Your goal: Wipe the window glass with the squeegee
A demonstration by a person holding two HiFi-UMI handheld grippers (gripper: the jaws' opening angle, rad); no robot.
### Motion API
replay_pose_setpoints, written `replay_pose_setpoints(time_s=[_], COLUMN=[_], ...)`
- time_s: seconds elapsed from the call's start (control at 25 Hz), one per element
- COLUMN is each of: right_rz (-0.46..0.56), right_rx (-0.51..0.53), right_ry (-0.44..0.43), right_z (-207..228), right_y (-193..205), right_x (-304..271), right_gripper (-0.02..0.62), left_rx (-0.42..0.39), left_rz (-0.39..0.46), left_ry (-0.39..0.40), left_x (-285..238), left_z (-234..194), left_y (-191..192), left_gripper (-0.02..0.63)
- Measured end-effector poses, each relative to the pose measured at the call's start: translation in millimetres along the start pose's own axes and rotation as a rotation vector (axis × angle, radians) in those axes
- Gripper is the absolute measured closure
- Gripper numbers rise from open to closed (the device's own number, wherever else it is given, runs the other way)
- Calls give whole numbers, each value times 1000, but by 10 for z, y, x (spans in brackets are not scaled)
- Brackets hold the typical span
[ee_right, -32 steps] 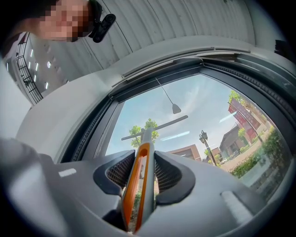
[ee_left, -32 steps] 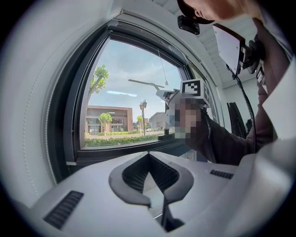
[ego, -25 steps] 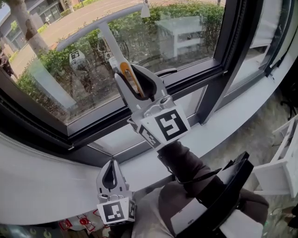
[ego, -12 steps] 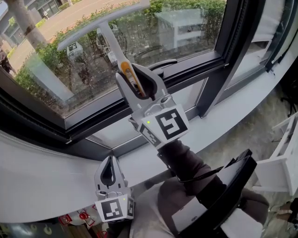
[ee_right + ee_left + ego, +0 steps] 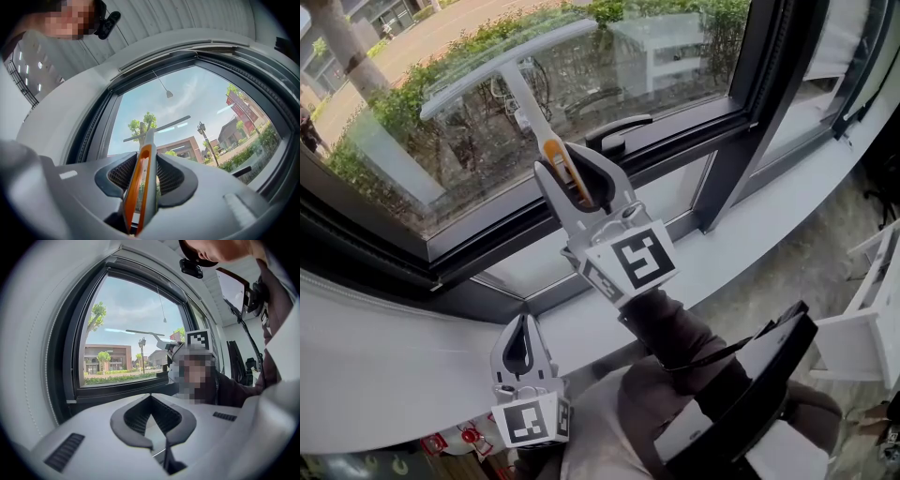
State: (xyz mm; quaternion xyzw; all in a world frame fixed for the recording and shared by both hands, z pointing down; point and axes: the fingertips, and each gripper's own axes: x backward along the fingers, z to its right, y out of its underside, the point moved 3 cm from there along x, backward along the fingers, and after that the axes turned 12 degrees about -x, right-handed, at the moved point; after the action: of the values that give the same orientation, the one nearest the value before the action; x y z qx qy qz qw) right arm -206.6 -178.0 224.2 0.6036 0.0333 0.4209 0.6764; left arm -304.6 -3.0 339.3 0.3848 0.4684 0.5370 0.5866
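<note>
right tool clamped on squeegee; blade slightly lower on window glass, bare pane below it. left tool jaws together, by sill.

Dark-framed window ahead of right gripper; white sill below; grey floor rightward; daylight, hedge beyond.
</note>
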Motion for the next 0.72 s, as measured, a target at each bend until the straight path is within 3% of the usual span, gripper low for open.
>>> replay_pose_setpoints(time_s=[0.72], right_rz=[-54], right_rx=[-30], right_ry=[34], right_z=[43], right_y=[231], right_x=[226], right_gripper=[468], left_rx=[-6], left_rz=[-11], left_ry=[27], left_x=[47], left_z=[79], left_y=[29], left_gripper=[606])
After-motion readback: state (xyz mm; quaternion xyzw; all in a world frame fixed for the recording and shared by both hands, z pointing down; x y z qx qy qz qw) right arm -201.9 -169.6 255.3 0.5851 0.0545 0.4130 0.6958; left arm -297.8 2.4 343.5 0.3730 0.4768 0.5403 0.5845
